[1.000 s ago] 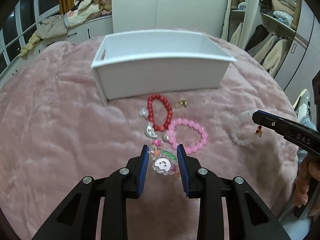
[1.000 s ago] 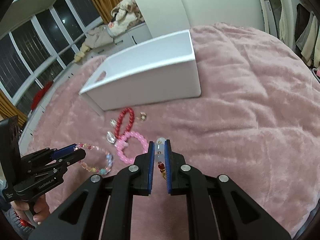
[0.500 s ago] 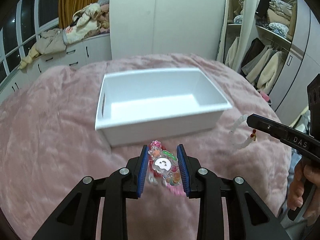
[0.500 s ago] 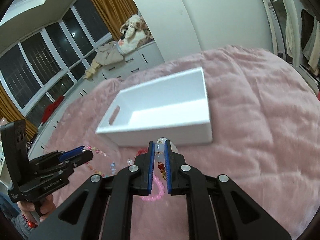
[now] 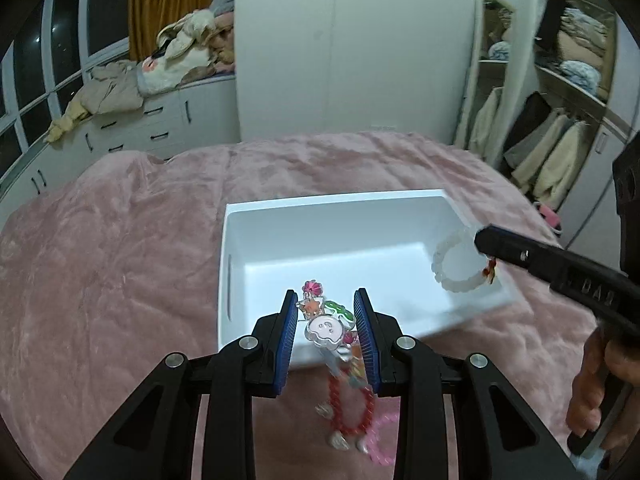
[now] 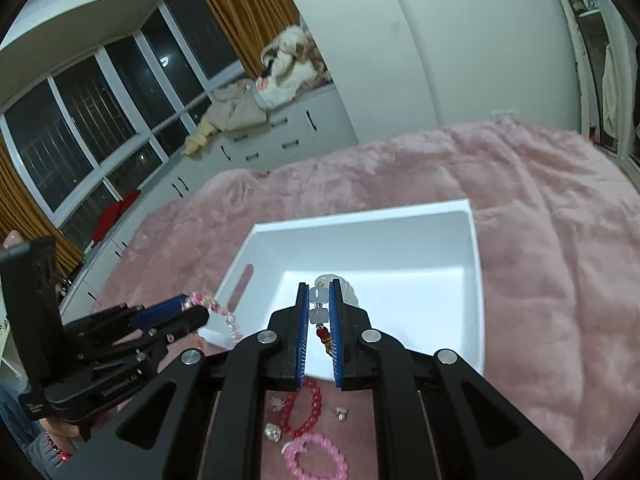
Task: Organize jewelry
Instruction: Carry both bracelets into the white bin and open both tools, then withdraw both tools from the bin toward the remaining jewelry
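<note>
charm bracelet (image 5: 328, 322) clamped in left hand-held gripper (image 5: 325, 312) — white bracelet (image 6: 320, 307) in right (image 6: 319, 312) — above box (image 5: 344, 236).

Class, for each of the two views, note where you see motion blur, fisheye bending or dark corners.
Left wrist view: the white box has a smeared near right edge, the red bracelet below it is blurred, and the wardrobe lines bow outward. Right wrist view: the window frames curve strongly, the corners go black, and the white bracelet between the fingers stays fairly sharp.
</note>
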Available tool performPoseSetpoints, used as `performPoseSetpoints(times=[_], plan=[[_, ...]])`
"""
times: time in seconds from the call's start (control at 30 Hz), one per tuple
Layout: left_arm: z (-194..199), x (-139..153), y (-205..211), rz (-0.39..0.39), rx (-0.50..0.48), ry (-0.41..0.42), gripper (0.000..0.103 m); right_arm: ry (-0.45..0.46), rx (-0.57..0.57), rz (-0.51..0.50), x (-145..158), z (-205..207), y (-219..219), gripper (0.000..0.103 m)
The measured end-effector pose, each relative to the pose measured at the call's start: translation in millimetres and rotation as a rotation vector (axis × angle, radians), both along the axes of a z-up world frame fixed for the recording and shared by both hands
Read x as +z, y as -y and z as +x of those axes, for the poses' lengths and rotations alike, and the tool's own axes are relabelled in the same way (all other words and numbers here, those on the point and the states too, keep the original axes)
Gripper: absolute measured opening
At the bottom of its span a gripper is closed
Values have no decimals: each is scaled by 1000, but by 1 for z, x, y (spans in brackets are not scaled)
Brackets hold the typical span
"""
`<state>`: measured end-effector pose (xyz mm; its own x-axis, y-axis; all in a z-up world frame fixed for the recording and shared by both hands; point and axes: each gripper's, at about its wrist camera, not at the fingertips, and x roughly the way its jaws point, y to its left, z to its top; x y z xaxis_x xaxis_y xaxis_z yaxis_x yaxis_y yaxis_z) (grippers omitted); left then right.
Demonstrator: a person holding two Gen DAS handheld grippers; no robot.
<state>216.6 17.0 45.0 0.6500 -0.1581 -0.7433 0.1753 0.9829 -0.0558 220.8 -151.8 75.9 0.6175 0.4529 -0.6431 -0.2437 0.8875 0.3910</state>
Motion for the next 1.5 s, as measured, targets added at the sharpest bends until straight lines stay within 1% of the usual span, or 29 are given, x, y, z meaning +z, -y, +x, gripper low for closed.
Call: performPoseSetpoints(times=[0.13,0.2,0.3,0.5,0.57,0.67,0.8,0.9,1.0,1.03,1.07,1.1,1.13,1.2,1.27,1.3,1.33,1.37,1.4,1.47,1.5], plan=[[30,-16,-7,-13,34,-63,33,-66,3,2,-31,22,-9,10],[41,-22,-9,-29,34,-85,34,-88,8,0,-44,29,-12,10],[56,-30,-10,-12,47,-103,34,-114,10,12,-60,36,-13,10],[81,-48,-8,42,74,-145,34,-156,-7,38,-81,44,-9,10],[85,-57,-8,68,88,-164,34,-161,-16,45,-83,45,-8,10],[87,-66,-8,83,90,-187,34,-163,-22,70,-83,47,-6,10],[87,-69,-7,100,102,-195,34,-155,-41,88,-79,41,-1,10],[84,-69,-8,85,105,-198,34,-153,-44,87,-77,35,4,10],[80,-69,-12,62,112,-206,35,-167,-45,99,-74,34,9,13],[79,-69,-13,53,117,-209,43,-173,-42,124,-73,33,11,16],[77,-68,-16,40,133,-210,48,-180,-39,146,-72,34,13,22],[75,-68,-18,35,141,-208,50,-180,-41,169,-70,32,15,37],[74,-67,-19,35,145,-208,50,-170,-51,170,-66,30,17,45],[69,-63,-21,26,148,-205,51,-150,-52,174,-58,23,20,46],[62,-55,-23,15,144,-185,56,-127,-52,163,-48,12,23,55],[57,-51,-23,12,140,-169,66,-115,-56,149,-44,7,24,66],[51,-46,-22,9,133,-150,78,-103,-61,129,-40,1,25,81],[44,-41,-21,14,128,-124,84,-93,-69,108,-35,-5,28,87],[39,-38,-20,20,128,-107,92,-78,-75,83,-30,-12,30,93],[26,-35,-17,24,107,-81,92,-67,-80,61,-25,-23,34,93],[22,-36,-17,31,99,-82,92,-61,-80,56,-23,-30,36,93]])
